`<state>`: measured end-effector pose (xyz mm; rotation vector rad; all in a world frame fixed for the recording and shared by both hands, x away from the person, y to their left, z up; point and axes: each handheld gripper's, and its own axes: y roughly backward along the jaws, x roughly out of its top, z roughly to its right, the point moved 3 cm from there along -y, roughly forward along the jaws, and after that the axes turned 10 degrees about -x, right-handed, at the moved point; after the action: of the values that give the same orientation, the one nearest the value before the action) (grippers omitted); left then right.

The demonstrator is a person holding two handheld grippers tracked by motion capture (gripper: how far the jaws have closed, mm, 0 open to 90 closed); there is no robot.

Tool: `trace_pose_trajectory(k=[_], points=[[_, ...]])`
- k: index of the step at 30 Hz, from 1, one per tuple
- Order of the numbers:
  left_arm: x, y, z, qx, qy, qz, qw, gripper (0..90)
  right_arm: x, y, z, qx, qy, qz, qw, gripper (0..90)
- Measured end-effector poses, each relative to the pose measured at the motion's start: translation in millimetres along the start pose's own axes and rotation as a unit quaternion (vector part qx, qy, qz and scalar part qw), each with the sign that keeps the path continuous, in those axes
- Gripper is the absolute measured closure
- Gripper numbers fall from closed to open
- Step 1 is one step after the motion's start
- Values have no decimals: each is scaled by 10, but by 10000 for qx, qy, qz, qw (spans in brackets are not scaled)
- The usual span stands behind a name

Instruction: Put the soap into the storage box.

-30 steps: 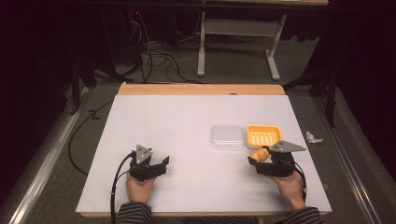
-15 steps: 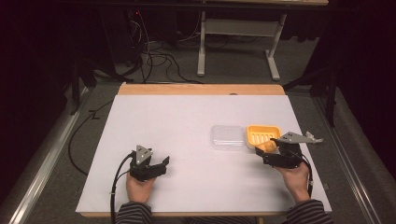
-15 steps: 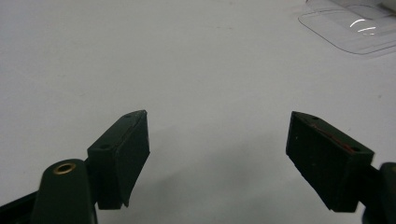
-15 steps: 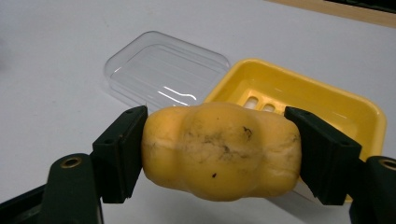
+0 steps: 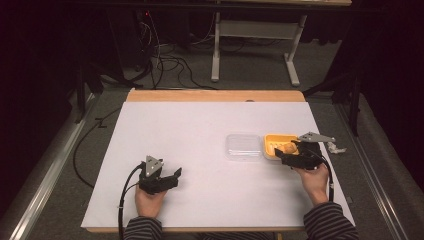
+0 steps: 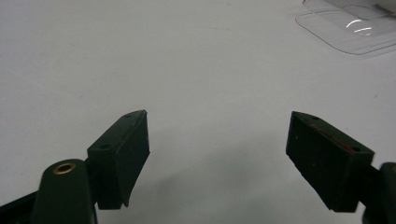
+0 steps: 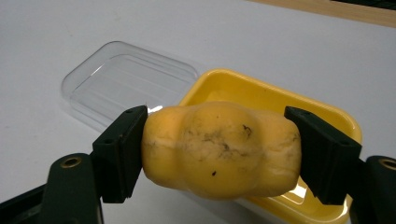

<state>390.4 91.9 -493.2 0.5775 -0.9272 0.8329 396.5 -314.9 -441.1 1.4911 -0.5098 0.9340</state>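
A lumpy yellow bun-shaped object [image 7: 219,149] with dark specks sits between the pads of my right gripper [image 7: 219,156], which is shut on it and holds it just over the near edge of a yellow tray [image 7: 280,100]. In the high view the right gripper [image 5: 286,151] is at the table's right side, over the yellow tray [image 5: 272,140], with the bun [image 5: 288,148] showing as a small orange spot. A clear plastic lid [image 5: 243,146] lies flat just left of the tray. My left gripper [image 5: 170,178] rests open near the front left, nothing between its jaws [image 6: 219,154].
A white sheet [image 5: 200,130] covers the wooden table, whose bare far edge [image 5: 215,95] shows. A small white scrap [image 5: 336,148] lies at the right rim. Cables and table legs stand on the dark floor beyond. The clear lid's corner [image 6: 350,28] appears in the left gripper view.
My right gripper has moved with the yellow object away from me and to the right, onto the yellow tray. The left gripper has stayed where it was.
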Motion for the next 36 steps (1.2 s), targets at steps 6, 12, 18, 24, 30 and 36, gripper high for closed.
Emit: trace_pose_trajectory(k=[6, 12, 18, 24, 30, 36], points=[[2, 3, 5, -13, -7, 31, 10000, 221, 53, -74, 60, -72, -107, -44, 9999, 256], [-1, 3, 6, -25, -18, 7, 10000, 222, 94, -189, 112, -175, -181, -134, 9996, 256], [-1, 1, 7, -25, 2, 15, 10000, 223, 86, -308, 141, -242, -244, -255, 9991, 255], [-1, 2, 7, -22, -11, 28, 10000, 223, 87, -399, 128, -279, -250, -318, 9988, 255], [-3, 3, 5, -13, -41, 9, 10000, 224, 80, -474, 133, -291, -230, -365, 9986, 254], [-4, 3, 6, -12, -45, 10, 10000, 225, 56, -511, 137, -248, -188, -421, 9986, 253]])
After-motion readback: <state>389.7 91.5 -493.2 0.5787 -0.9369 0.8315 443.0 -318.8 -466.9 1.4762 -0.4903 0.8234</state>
